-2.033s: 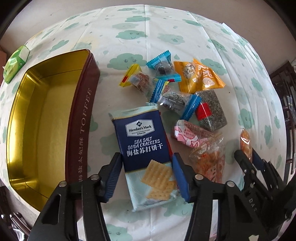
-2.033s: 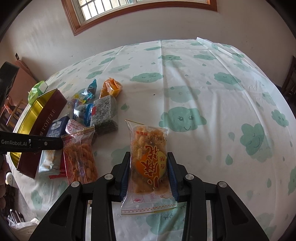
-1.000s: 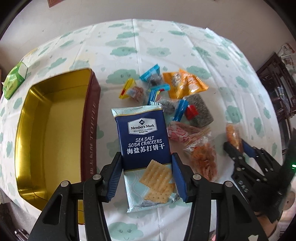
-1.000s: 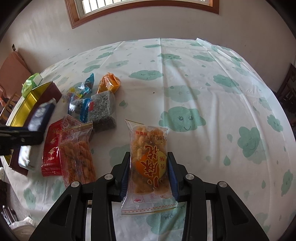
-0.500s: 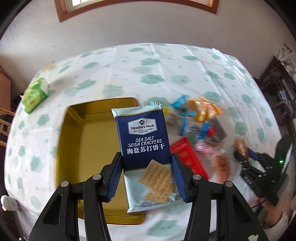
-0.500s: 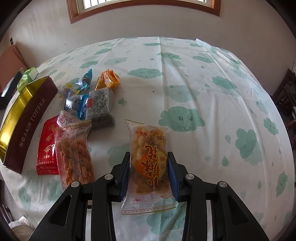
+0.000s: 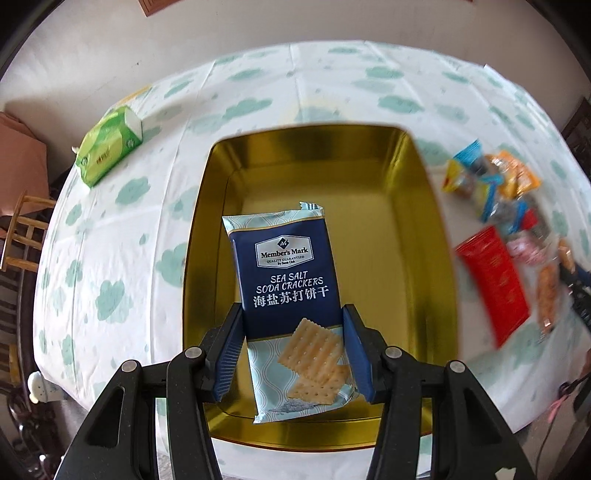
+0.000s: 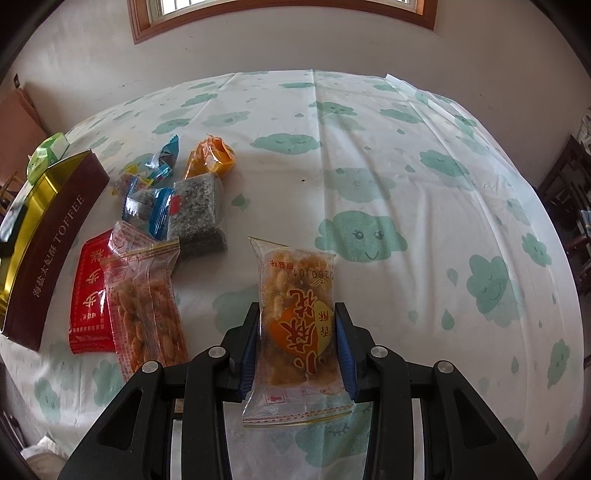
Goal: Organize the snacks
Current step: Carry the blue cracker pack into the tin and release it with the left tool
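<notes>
My left gripper [image 7: 291,339] is shut on a blue soda cracker packet [image 7: 291,295], which hangs above the open gold tin [image 7: 432,229]; the tin's inside holds nothing. My right gripper [image 8: 298,339] is shut on a clear packet of orange fried snack [image 8: 299,317], held just above the cloud-print tablecloth [image 8: 406,177]. In the right wrist view the tin [image 8: 55,236] stands at the left with brown sides marked TOFFEE. Beside it lie a red packet [image 8: 88,295], a clear nut packet [image 8: 147,314], a dark seed bar [image 8: 199,214], blue-ended candies [image 8: 151,206] and an orange packet [image 8: 210,158].
A green tissue pack [image 7: 109,147] lies on the tablecloth beyond the tin's left corner. A wooden chair [image 7: 18,229] stands off the table's left edge. A wall with a wood-framed window [image 8: 280,11] rises behind the table. Dark furniture [image 8: 569,199] stands at the right.
My left gripper has carried the cracker packet leftward, from over the snack pile to above the tin. The right gripper and its snack packet have stayed where they were.
</notes>
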A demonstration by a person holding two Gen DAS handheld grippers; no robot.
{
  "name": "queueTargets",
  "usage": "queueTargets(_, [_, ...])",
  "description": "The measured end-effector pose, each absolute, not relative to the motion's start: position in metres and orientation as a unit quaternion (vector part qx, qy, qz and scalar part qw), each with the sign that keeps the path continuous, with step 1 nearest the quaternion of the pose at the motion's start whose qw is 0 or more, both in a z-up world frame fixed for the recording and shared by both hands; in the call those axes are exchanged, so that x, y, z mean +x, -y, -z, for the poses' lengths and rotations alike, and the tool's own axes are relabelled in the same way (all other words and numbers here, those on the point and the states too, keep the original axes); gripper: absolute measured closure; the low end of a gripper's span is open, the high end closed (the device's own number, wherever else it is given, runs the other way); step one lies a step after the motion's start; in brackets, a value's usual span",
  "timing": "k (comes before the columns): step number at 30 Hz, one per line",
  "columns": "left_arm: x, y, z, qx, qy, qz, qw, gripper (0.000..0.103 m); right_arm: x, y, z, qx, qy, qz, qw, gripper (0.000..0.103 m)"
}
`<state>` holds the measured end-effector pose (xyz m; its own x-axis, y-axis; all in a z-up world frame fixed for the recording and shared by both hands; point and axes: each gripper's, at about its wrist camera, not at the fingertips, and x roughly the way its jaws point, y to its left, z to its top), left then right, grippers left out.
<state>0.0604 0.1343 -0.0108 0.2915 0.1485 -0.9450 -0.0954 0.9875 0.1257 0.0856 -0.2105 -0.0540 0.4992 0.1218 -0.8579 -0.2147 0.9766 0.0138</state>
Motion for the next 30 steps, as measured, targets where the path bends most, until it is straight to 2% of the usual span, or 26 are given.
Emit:
queueTargets(12, [0.055,-0.154,0.04,0.033,-0.615,-0.078,0.784,0.055,0.087,0.209,0.054,-0.046,-0.494,-0.089,0.864,0.065])
queueTargets(30, [0.053,-0.159,0.047,0.023,-0.612,-0.078,0.786,0.057,0.087,0.208,0.054,-0.046,-0.494,-0.088,0.864,0.065])
